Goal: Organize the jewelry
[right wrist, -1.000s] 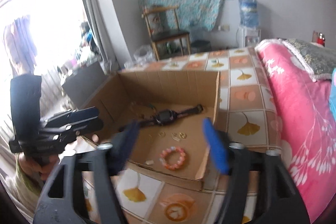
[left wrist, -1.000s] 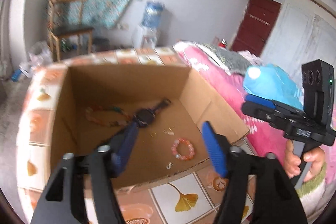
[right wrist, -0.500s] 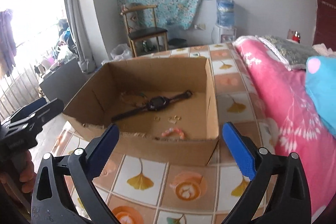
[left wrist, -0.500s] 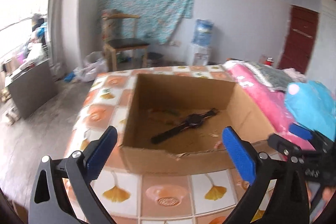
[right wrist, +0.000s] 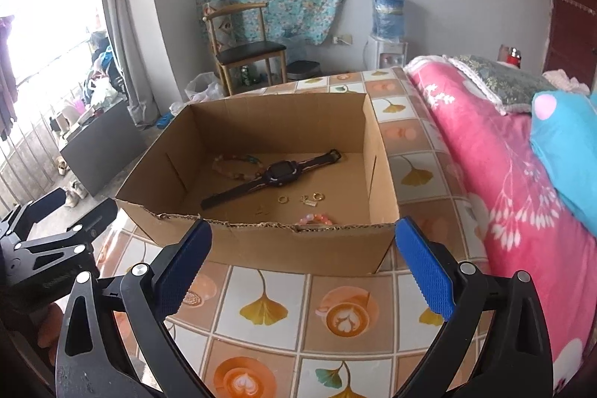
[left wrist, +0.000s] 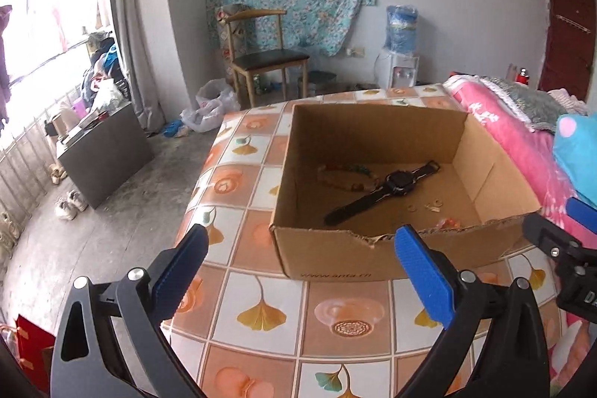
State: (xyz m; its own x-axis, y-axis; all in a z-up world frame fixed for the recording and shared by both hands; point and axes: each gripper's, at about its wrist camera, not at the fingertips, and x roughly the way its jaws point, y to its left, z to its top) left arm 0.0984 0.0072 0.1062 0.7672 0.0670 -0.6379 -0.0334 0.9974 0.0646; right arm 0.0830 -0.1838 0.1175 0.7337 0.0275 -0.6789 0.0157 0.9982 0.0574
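Both the left gripper (left wrist: 300, 248) and right gripper (right wrist: 303, 245) are held released and empty before the box (right wrist: 268, 245), jewelry and watch (right wrist: 278, 174) inside; judged between picks, a reach in is needed next.

Cardboard box (right wrist: 261, 248) open-topped; torn near wall blocks level entry; watch (right wrist: 278, 172) mid-floor.

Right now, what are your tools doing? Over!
Left tool and right tool open, empty. Watch, beads, rings in cardboard box. Nothing blocking.
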